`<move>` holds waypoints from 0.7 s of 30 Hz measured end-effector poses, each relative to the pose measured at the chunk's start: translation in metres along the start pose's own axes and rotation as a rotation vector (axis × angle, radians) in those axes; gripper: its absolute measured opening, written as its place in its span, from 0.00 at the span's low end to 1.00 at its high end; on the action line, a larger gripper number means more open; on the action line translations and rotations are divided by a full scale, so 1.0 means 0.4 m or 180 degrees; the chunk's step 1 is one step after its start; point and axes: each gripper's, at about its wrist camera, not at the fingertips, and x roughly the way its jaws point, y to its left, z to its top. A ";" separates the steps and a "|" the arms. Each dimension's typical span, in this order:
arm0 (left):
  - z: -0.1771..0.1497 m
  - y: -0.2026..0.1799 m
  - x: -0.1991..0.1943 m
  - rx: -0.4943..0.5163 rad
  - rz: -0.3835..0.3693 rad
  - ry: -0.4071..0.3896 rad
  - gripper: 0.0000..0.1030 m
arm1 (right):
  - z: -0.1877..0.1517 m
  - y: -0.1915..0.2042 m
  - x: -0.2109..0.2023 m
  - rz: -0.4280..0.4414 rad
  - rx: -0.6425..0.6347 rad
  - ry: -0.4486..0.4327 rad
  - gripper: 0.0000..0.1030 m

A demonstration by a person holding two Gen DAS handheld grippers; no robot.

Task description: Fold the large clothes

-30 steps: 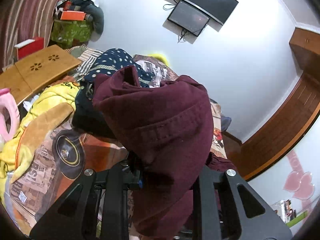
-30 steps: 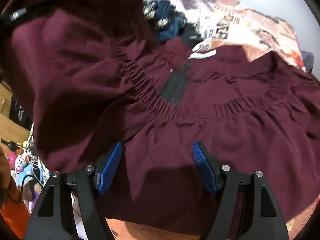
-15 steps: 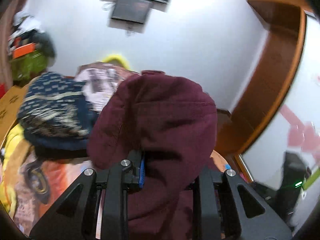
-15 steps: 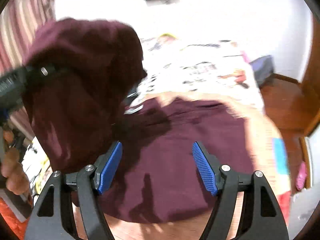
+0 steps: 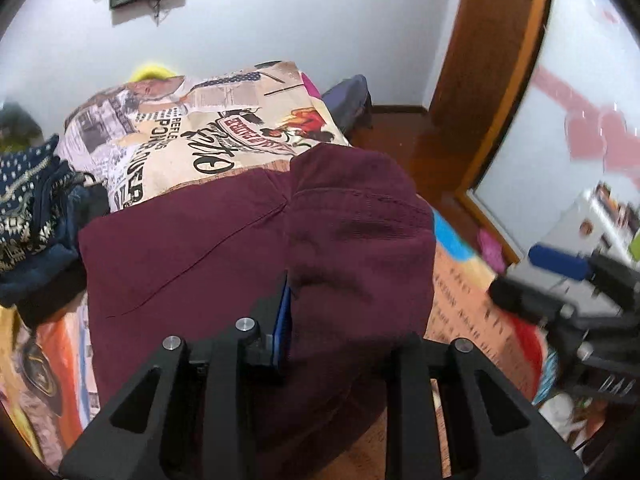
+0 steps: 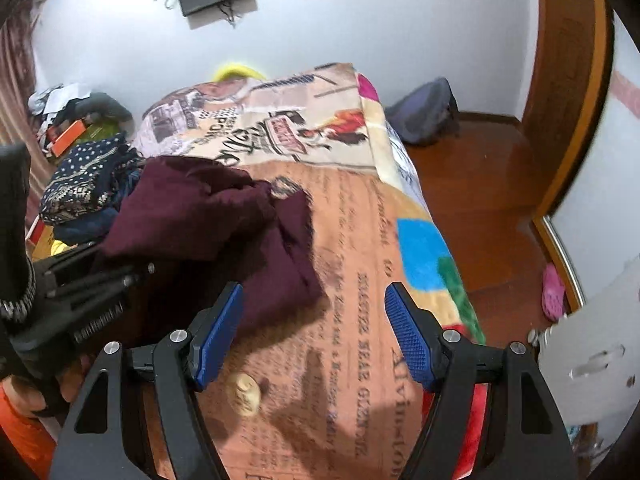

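Both wrist views close above the bed (image 5: 248, 120), facing the far wall (image 6: 360, 20), sharing the maroon garment (image 5: 192, 256).

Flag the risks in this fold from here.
1. Only the left gripper holds the maroon garment; the right gripper is open over the printed blanket, so the far edge may land crooked.
2. Cloth bunched in the jaws may crease or snag on release.
3. The navy patterned clothes touch the garment and could get dragged.

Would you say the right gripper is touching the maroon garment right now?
Apart: the right wrist view shows the right gripper open, the maroon garment beyond its fingers.
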 end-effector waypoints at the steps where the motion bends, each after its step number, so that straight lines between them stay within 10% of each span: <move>1: -0.005 -0.010 0.001 0.0064 0.0045 -0.0004 0.28 | -0.003 -0.005 -0.009 0.0002 0.0000 0.0002 0.67; 6: -0.029 -0.035 -0.028 0.0295 0.0073 0.0111 0.60 | -0.004 -0.005 -0.051 0.0040 -0.0082 -0.0083 0.67; 12: -0.046 -0.001 -0.146 0.0173 -0.0155 -0.0066 0.70 | 0.020 0.036 -0.081 0.0141 -0.0243 -0.0238 0.67; 21: -0.048 0.180 -0.243 -0.0032 0.0490 -0.0391 0.87 | 0.075 0.169 -0.047 0.0456 -0.0495 -0.0249 0.67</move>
